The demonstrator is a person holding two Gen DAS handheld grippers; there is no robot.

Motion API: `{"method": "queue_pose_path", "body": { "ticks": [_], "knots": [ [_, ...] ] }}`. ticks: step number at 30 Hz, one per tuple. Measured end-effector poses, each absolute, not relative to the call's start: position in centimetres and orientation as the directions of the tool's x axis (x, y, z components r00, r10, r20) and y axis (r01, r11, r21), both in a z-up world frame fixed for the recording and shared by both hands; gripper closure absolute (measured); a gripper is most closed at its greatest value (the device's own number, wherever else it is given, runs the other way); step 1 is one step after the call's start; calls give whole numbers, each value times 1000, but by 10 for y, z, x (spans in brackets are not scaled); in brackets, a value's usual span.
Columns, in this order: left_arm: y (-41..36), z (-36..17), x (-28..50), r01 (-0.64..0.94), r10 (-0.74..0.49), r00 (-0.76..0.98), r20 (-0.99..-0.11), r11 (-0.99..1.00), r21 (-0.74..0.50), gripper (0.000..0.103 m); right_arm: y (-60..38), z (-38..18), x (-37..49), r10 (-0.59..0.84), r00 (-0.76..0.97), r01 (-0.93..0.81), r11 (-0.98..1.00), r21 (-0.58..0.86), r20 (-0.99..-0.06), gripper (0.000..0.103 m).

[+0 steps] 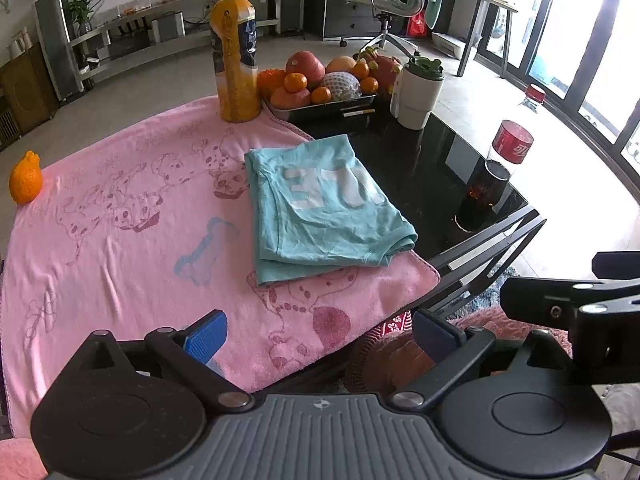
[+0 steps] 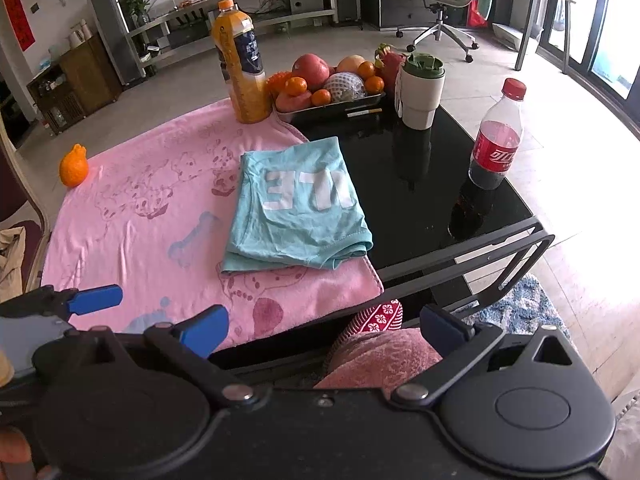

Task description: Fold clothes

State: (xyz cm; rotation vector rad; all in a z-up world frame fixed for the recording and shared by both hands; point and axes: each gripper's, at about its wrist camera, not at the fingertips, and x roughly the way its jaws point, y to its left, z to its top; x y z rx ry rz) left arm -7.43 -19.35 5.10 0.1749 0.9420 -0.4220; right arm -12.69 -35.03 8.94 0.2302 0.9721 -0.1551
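A light blue T-shirt [image 1: 320, 208] [image 2: 298, 210] with white letters lies folded into a rectangle on a pink towel [image 1: 120, 220] [image 2: 152, 208], at the towel's right edge. My left gripper [image 1: 320, 338] hangs open near the table's front edge, well short of the shirt, with nothing between its blue pads. My right gripper [image 2: 322, 328] is also open and empty, held just off the front edge of the table. The right gripper's body shows at the right of the left wrist view [image 1: 568, 304], and a blue fingertip [image 2: 98, 299] of the left gripper shows at the left of the right wrist view.
The black glass table [image 1: 432, 164] [image 2: 420, 184] carries an orange juice bottle [image 1: 234, 56] [image 2: 240, 64], a fruit tray [image 1: 320, 100] [image 2: 332, 102], a white cup [image 1: 416, 94] [image 2: 420, 92], a cola bottle [image 1: 496, 168] [image 2: 496, 136] and a lone orange [image 1: 26, 178] [image 2: 74, 166]. A pink-clad knee [image 2: 380, 356] is below.
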Motion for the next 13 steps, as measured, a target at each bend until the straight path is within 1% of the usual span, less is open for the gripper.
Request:
{"method": "queue_pose_path", "body": {
  "ticks": [13],
  "knots": [
    [-193, 46, -70, 416, -265, 517, -814, 909, -32, 3, -351, 83, -124, -18, 549, 246, 959, 141, -836, 1]
  ]
}}
